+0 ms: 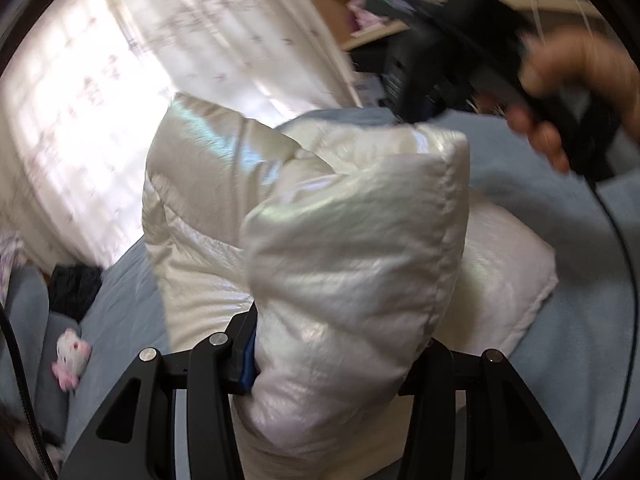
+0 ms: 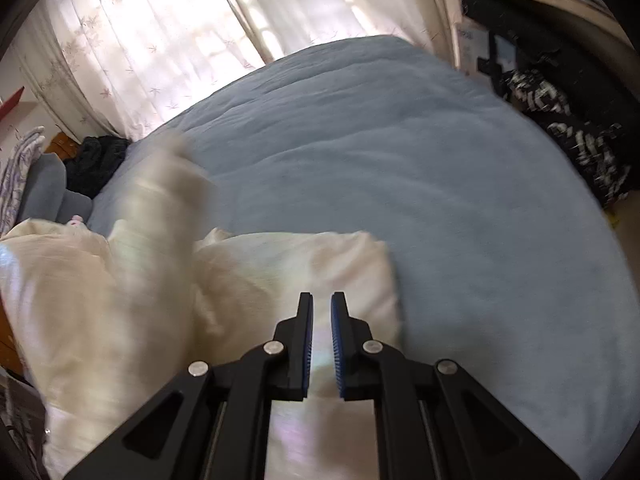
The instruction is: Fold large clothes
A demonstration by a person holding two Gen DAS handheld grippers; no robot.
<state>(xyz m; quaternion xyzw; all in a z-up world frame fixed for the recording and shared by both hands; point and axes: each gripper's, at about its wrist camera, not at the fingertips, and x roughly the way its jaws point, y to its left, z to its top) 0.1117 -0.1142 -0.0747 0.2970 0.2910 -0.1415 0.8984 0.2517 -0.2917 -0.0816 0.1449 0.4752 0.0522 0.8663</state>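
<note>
One claw point(image 1: 336, 344) gripping jacket point(image 1: 344, 240)

- No word, brand, number or sign can be read in either view.
- The black fabric with white lettering-like marks point(image 2: 576, 128), lying beside the blue bed at the right of the right wrist view, carries bold white shapes that look like letters, but blur leaves them illegible.
- The pale box with blue print point(image 2: 470, 46), standing under the wooden shelf in the right wrist view, bears small blue marks too tiny to make out.
- The sheer white curtain with a faint leaf pattern point(image 2: 160, 40) shows only ornament, no writing.
- The left wrist view is motion-blurred; nothing printed can be told there.
</note>
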